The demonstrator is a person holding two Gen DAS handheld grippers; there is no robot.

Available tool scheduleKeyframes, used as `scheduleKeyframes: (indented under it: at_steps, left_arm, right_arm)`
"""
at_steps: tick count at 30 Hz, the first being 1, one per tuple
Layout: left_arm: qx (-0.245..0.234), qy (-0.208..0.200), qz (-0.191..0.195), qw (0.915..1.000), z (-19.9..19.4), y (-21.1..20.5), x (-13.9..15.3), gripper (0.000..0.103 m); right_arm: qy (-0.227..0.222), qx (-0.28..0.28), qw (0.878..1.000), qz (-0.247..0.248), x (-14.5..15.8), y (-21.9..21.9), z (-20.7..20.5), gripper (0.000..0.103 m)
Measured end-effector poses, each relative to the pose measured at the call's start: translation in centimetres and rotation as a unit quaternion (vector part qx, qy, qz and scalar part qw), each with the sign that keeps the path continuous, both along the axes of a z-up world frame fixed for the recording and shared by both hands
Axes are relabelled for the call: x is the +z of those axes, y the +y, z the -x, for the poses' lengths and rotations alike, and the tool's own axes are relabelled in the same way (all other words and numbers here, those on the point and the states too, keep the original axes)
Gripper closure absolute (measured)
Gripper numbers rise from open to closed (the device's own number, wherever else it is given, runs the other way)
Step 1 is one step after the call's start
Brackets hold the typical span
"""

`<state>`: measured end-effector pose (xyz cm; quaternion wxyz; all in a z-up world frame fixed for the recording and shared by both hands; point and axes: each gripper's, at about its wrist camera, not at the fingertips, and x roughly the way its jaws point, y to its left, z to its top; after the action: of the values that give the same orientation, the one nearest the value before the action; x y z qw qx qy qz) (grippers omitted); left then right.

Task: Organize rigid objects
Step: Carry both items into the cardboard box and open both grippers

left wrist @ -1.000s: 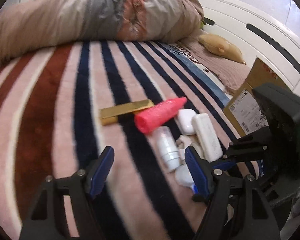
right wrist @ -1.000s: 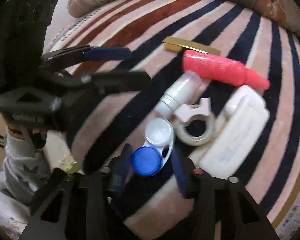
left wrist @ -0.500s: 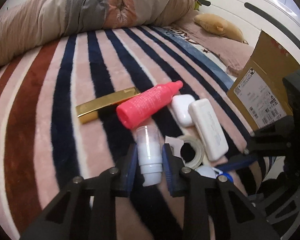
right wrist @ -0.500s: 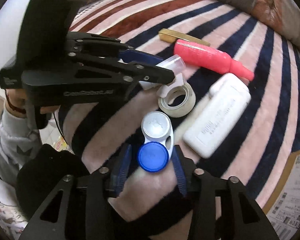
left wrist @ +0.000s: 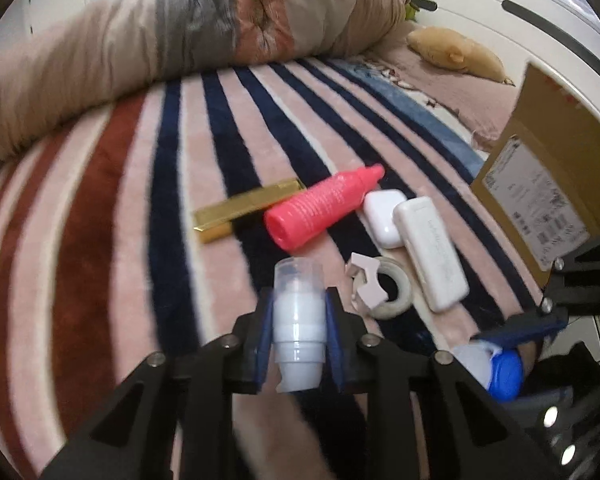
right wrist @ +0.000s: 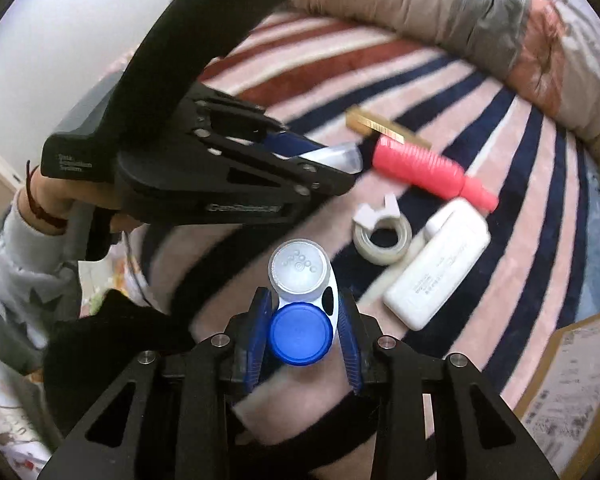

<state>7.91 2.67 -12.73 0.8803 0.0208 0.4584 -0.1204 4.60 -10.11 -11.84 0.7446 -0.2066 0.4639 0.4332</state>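
Observation:
My left gripper (left wrist: 299,332) is shut on a small clear-capped white bottle (left wrist: 299,312) and holds it above the striped blanket. It also shows in the right wrist view (right wrist: 332,164). My right gripper (right wrist: 302,332) is shut on a contact lens case (right wrist: 300,300) with one blue and one white lid; the case shows in the left wrist view (left wrist: 496,364). On the blanket lie a pink bottle (left wrist: 324,210), a gold bar (left wrist: 244,210), a white earbud case (left wrist: 384,216), a long white box (left wrist: 430,252) and a tape roll (left wrist: 384,288).
A cardboard box (left wrist: 548,184) stands at the right edge of the bed. A rolled duvet (left wrist: 180,40) lies along the far side. White cabinets (left wrist: 500,12) and a tan cushion (left wrist: 456,54) are at the back right. The striped blanket (left wrist: 100,240) extends to the left.
My left gripper closed on the white bottle and lifted it off the blanket. My right gripper, shut on the lens case, lifted it and drew back from the pile.

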Motion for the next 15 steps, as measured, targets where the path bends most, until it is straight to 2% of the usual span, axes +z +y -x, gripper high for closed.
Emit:
scheduleKeyframes:
  at_steps: [4, 7, 11, 15]
  left_arm:
    - [0.001, -0.041, -0.008, 0.9991, 2.6, 0.0, 5.3, 0.082]
    - [-0.021, -0.085, 0.001, 0.9961, 4.4, -2.2, 10.2, 0.082]
    - [-0.088, -0.134, 0.03, 0.9866, 5.4, -8.0, 15.8, 0.082]
    - [-0.15, -0.131, 0.052, 0.9786, 3.9, -14.3, 17.8, 0.082]
  right_arm:
    - [-0.029, -0.007, 0.999, -0.043, 3.8, -1.7, 2.1, 0.074]
    - [-0.058, -0.025, 0.994, -0.087, 7.4, -4.3, 3.4, 0.074]
    - [-0.101, -0.076, 0.984, -0.127, 11.5, -10.4, 4.3, 0.074]
    - [-0.129, -0.161, 0.97, -0.129, 13.1, -17.3, 3.2, 0.074]
